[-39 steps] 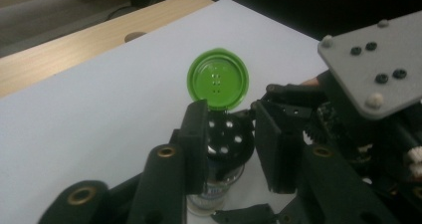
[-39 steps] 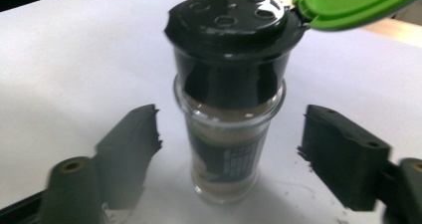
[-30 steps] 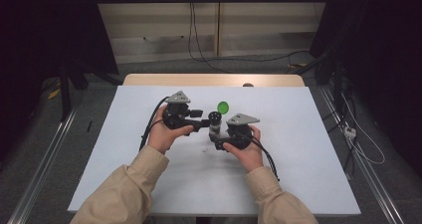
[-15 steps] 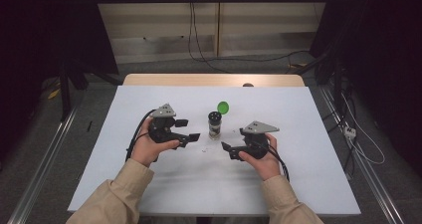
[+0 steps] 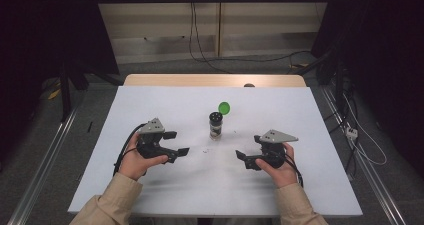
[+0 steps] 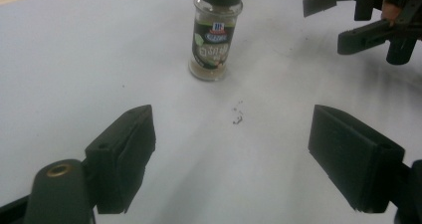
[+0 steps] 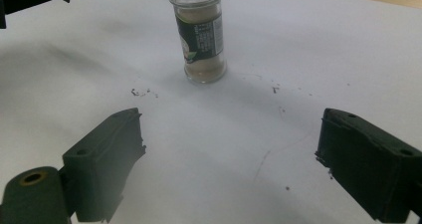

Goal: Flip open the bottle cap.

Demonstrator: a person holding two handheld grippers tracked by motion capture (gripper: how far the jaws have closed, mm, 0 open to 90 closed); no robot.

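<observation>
White table (image 5: 150, 185), high view: a small jar (image 5: 216, 129) stands upright in the middle, its green lid (image 5: 224, 107) flipped up.
Left gripper (image 5: 176, 143), high view: left of the jar, apart from it, jaws wide and holding nothing, just been opening.
Right gripper (image 5: 245, 160), high view: right of the jar, apart, jaws wide and bare, just been opening.
Left gripper view: jar (image 6: 215, 35) ahead, dark crumbs (image 6: 238, 115) near it.
Right gripper view: jar (image 7: 199, 37) ahead, nothing between the jaws.

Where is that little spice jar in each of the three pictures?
High view: the spice jar stands mid-table, its green lid flipped open.
Left gripper view: the jar is top centre, label facing the camera.
Right gripper view: the jar is top centre.
Shared landmark: dark specks on the white table near the jar.
</observation>
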